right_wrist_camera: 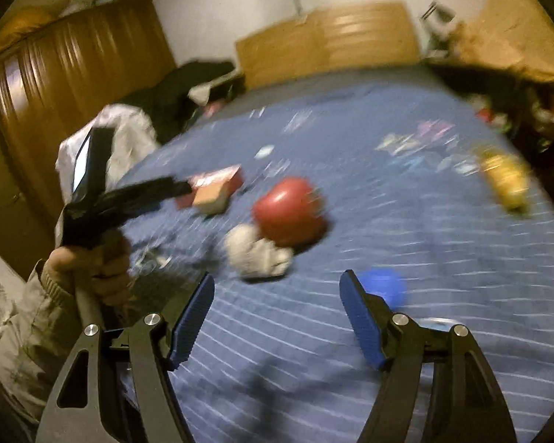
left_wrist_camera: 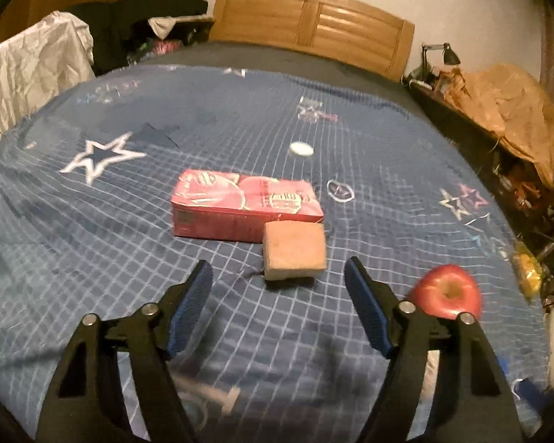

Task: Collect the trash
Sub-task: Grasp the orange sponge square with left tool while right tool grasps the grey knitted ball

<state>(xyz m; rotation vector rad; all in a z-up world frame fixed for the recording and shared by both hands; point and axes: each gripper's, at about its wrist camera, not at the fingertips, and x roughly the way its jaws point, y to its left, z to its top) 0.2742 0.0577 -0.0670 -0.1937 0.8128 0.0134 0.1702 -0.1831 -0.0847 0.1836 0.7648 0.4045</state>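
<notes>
On the blue checked bedspread [left_wrist_camera: 92,258] lie a pink-red carton [left_wrist_camera: 243,206], a tan sponge block [left_wrist_camera: 293,251] leaning on its front, a red apple [left_wrist_camera: 448,291] and a small white cap [left_wrist_camera: 301,148]. My left gripper [left_wrist_camera: 277,264] is open just short of the sponge block, with nothing between its fingers. The blurred right wrist view shows my right gripper [right_wrist_camera: 277,275] open and empty above the bedspread. Just beyond it lie a crumpled white wad [right_wrist_camera: 258,254], the apple [right_wrist_camera: 290,214] and a blue round thing [right_wrist_camera: 384,288]. A yellow wrapper [right_wrist_camera: 506,177] lies far right.
A wooden headboard [left_wrist_camera: 314,22] closes the far end of the bed. Clothes [left_wrist_camera: 37,66] pile up on the left; a cluttered dark shelf with brown bags [left_wrist_camera: 506,107] runs along the right. A hand [right_wrist_camera: 92,262] holds the left gripper's handle beside a wooden wardrobe [right_wrist_camera: 74,92].
</notes>
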